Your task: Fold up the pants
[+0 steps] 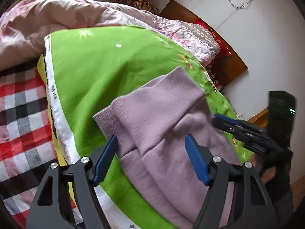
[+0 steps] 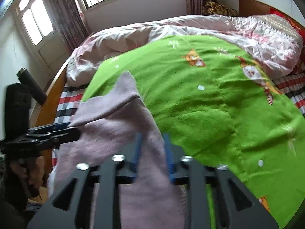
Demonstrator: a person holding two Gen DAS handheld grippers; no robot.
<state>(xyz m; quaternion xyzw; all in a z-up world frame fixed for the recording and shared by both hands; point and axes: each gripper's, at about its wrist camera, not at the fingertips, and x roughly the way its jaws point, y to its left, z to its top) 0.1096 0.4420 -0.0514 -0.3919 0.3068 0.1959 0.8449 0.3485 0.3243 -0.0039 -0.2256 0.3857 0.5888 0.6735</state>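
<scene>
Your left gripper [image 1: 150, 158] is standing wide, blue pads [image 1: 105, 160] clear of the cloth: the soft lilac knit pants [image 1: 162, 118] are lying between the jaws, untouched. No grip there.

Your right gripper [image 2: 152, 152] is blurred in its own view; its jaws are parted, a ridge of pants [image 2: 122, 122] is running up between the blue pads [image 2: 168, 152], and you can't tell whether they're pressing it. In the left view it's coming in at 3 o'clock [image 1: 228, 123], tips at the pants' edge.

The pants are lying folded on the bright green fleece blanket with cartoon prints [image 2: 209, 99], ribbed cuff at 9 o'clock in the left view. Their near end is being cut off under the gripper frames.

A crumpled pink floral quilt [image 2: 133, 38] is sitting at 12 o'clock; a red-and-black checked sheet [image 1: 21, 110] is showing at 9 o'clock. A gloved hand [image 1: 274, 173] at 4 o'clock is mostly hidden.
</scene>
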